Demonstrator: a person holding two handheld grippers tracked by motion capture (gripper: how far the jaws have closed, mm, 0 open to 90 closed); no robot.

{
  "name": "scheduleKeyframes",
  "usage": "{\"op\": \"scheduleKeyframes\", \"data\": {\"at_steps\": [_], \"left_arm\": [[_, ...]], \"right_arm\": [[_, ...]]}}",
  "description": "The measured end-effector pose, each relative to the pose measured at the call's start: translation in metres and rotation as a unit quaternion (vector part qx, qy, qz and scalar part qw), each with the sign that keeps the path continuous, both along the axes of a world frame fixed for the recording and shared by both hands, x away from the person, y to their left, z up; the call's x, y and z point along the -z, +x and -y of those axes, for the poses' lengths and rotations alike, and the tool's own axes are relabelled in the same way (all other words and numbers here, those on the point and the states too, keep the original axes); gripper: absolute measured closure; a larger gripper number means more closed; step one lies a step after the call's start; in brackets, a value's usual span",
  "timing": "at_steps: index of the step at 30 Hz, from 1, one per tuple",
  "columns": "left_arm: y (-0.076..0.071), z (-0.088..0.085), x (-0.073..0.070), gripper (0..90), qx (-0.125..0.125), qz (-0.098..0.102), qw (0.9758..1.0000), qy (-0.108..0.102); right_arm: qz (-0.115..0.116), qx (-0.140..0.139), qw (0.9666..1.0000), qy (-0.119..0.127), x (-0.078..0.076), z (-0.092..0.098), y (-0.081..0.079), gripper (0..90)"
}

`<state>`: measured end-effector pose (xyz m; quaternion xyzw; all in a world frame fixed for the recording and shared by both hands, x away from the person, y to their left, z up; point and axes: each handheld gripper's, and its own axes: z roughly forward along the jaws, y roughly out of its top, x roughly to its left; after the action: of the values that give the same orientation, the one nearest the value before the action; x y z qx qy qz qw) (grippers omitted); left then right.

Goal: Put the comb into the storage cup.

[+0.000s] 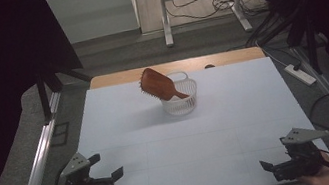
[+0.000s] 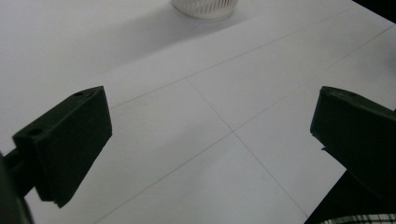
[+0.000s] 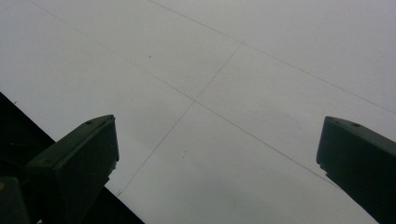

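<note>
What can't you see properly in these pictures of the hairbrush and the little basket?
- Hairbrush handle end: high view, hidden down inside the white basket.
- Brush bristles: high view, too small and dim to count.
- Basket: left gripper view, cut off by the top edge, with just its bottom part showing.
- Dark spot at the table's far edge: high view, too small to name.

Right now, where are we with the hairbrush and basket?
Done, by the look of it: the hairbrush stands handle-down in the white basket, head leaning out over the rim. In hand: nothing; the left gripper and right gripper sit open at the near table edge. Left: nothing obvious.
</note>
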<state>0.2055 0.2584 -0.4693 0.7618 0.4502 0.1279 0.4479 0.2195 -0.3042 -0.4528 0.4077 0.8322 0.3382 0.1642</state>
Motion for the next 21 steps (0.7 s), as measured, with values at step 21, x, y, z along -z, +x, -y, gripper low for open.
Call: {"op": "scheduleKeyframes", "data": {"at_steps": [21], "left_arm": [[-0.016,-0.004,0.005,0.0,-0.009,-0.011,0.9998,0.015]], "right_arm": [[-0.001,0.001,1.0000,-0.001,0.000,0.000,0.000,0.0]]}}
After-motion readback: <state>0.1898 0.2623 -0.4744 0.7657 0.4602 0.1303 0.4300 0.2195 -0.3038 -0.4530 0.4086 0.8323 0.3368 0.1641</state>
